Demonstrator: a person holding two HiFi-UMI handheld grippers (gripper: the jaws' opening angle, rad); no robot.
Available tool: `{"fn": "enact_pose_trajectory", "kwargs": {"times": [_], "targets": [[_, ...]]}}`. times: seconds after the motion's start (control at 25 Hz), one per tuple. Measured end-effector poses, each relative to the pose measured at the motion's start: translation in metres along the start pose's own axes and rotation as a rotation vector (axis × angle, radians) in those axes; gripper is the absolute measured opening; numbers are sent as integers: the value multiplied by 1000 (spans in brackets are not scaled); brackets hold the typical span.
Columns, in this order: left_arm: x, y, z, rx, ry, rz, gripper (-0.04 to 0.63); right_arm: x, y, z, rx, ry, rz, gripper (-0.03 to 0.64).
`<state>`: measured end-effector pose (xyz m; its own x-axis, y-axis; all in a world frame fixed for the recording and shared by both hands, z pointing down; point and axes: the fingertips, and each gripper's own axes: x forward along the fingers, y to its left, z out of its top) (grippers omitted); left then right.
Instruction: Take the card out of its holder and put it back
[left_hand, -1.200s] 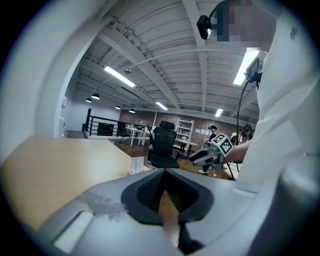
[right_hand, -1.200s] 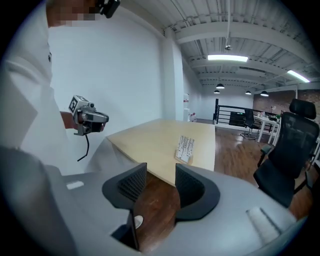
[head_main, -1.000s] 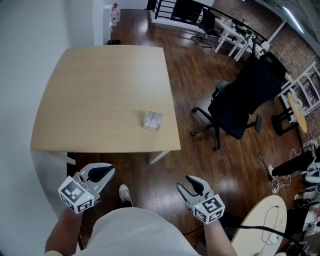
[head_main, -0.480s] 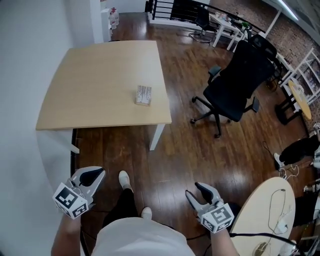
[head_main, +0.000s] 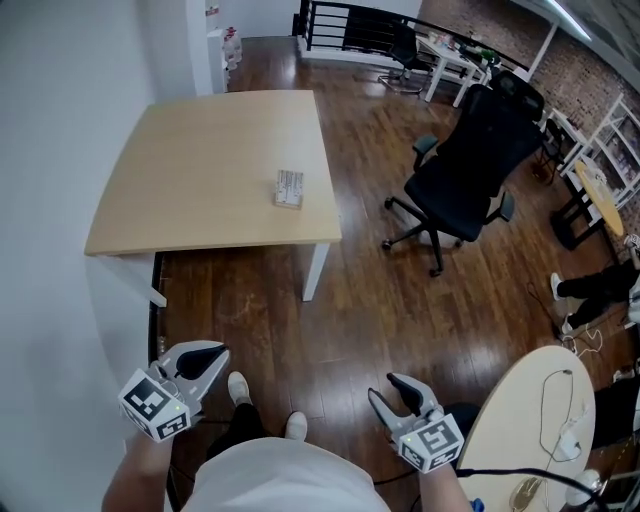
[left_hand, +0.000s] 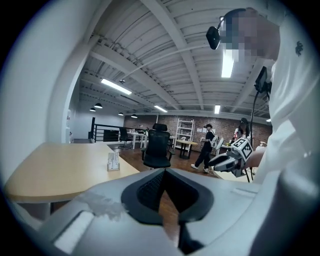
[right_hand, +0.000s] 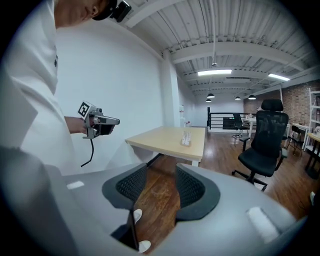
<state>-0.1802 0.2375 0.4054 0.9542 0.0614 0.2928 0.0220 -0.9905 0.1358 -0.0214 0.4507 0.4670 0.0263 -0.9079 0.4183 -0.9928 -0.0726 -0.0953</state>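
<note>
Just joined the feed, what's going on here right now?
The person stands back from the table, touching nothing on it. The left gripper hangs low, jaws together on nothing; the right gripper hangs low, jaws apart and empty. The card holder sits untouched near the table's right edge.

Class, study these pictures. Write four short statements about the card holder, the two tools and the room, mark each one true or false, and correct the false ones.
1. The card holder stands on the table. True.
2. The right tool is gripping the card. False: its jaws are apart with only bare floor showing between them.
3. A black office chair stands on the wooden floor to the right of the table. True.
4. The left tool rests on the table. False: it is held in the air close to the person's body, well short of the table.
</note>
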Motion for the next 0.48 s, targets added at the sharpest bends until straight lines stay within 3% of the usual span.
{"fn": "enact_pose_trajectory", "kwargs": {"times": [0.16,0.48], "targets": [[-1,-18,4,25,-9,-28,6,4,9,3,-8,-19,23,186],[-19,-42,-27,0,45,-31,6,3,21,3,-51,-11,46,184]]}}
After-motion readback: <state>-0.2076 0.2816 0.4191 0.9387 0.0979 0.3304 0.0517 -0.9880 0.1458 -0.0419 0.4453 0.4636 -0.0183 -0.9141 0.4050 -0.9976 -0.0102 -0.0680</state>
